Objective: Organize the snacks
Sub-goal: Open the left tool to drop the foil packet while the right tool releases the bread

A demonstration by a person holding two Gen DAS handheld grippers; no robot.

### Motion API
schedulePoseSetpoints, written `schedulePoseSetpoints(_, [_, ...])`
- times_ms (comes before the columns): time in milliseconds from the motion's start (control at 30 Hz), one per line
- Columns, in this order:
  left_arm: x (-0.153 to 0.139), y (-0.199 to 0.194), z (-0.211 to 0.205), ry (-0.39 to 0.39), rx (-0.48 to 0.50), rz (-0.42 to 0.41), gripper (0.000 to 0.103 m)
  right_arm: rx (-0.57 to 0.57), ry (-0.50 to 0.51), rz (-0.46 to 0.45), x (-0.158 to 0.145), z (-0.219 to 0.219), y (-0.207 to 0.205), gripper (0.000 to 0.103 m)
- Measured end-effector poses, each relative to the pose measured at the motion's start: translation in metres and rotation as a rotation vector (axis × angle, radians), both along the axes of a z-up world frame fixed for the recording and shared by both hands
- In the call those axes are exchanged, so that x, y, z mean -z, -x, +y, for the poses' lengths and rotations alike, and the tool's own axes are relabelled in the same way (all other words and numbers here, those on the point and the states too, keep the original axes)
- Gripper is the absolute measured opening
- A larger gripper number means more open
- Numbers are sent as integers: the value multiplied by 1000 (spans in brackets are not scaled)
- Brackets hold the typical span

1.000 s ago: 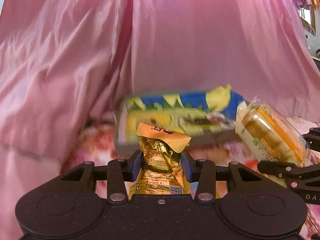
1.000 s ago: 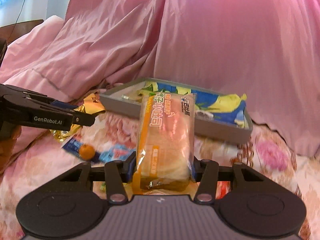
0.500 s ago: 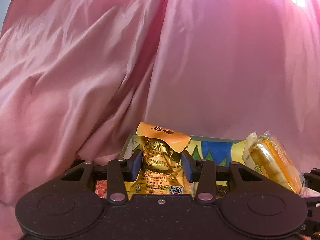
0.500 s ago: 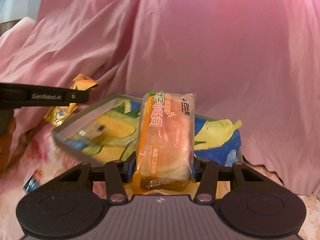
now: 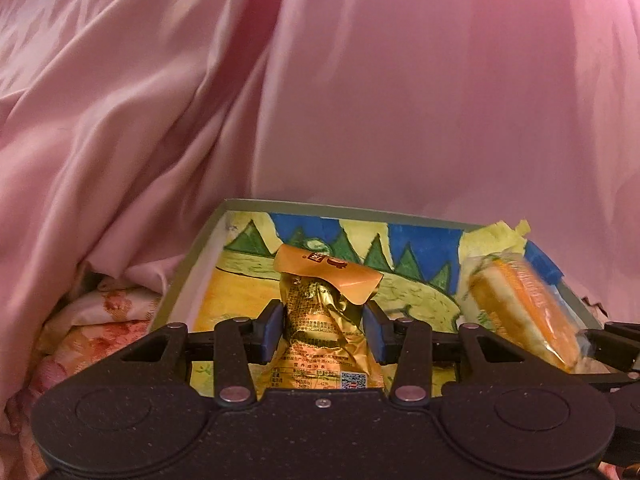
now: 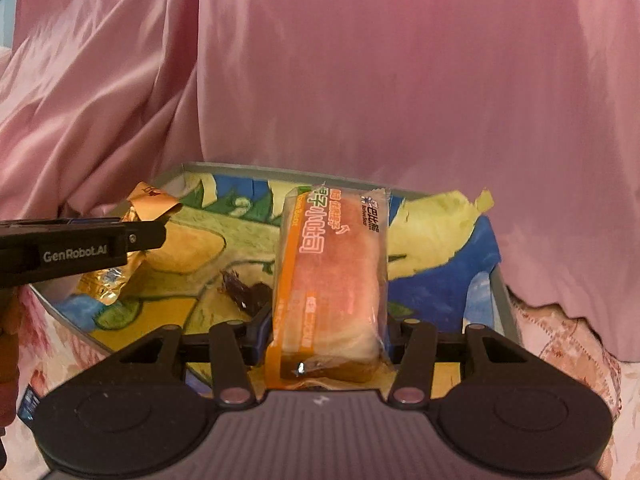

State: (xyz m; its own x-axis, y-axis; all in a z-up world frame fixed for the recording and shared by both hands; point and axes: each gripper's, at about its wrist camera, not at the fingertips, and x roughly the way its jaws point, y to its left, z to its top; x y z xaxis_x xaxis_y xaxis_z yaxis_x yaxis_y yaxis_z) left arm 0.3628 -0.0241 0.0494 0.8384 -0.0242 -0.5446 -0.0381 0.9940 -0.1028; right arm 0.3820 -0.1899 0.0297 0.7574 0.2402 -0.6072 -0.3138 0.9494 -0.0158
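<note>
"GenRobot.AI" on left gripper [image 6: 160,236]

L gripper [image 5: 324,330]: I've got both blue pads [image 5: 270,332] pinched in on the gold pkt [image 5: 320,320], pkt upright btwn them, body level, pointing fwd. R gripper [image 6: 326,336]: fingers clamped on the bread pkt [image 6: 332,276], standing on end. From R cam, L gripper [image 6: 152,236] sits off to the left, side-on, near level. Both roughly abreast, close together.
</note>
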Motion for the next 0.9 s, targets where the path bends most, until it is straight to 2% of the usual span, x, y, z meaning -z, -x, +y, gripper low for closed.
schedulePoseSetpoints(100, [2, 2, -1, 8, -9, 7, 51, 5, -10, 5, 2, -1, -1, 55])
schedulePoseSetpoints(233, [1, 6, 5, 35, -42, -5, 68, 27, -11, -21, -1, -1, 0, 58])
schedulePoseSetpoints(300, [-6, 12, 6, 44, -49, -24, 75, 39, -12, -40, -5, -2, 3, 63])
schedulePoseSetpoints(367, [-14, 19, 7, 48, -55, -54, 82, 49, -17, -54, -9, -2, 6, 73])
schedulePoseSetpoints(467, [-27, 31, 8, 49, -54, -97, 90, 53, -23, -117, -19, -7, 18, 83])
schedulePoseSetpoints(567, [-40, 45, 10, 56, -62, -145, 99, 69, -35, -174, -31, -12, 31, 87])
schedulePoseSetpoints(700, [-55, 69, 14, 48, -71, -212, 102, 109, -69, -263, -48, -18, 56, 97])
schedulePoseSetpoints(900, [-67, 110, 24, 34, -92, -264, 102, 94, -28, -408, -59, -22, 101, 102])
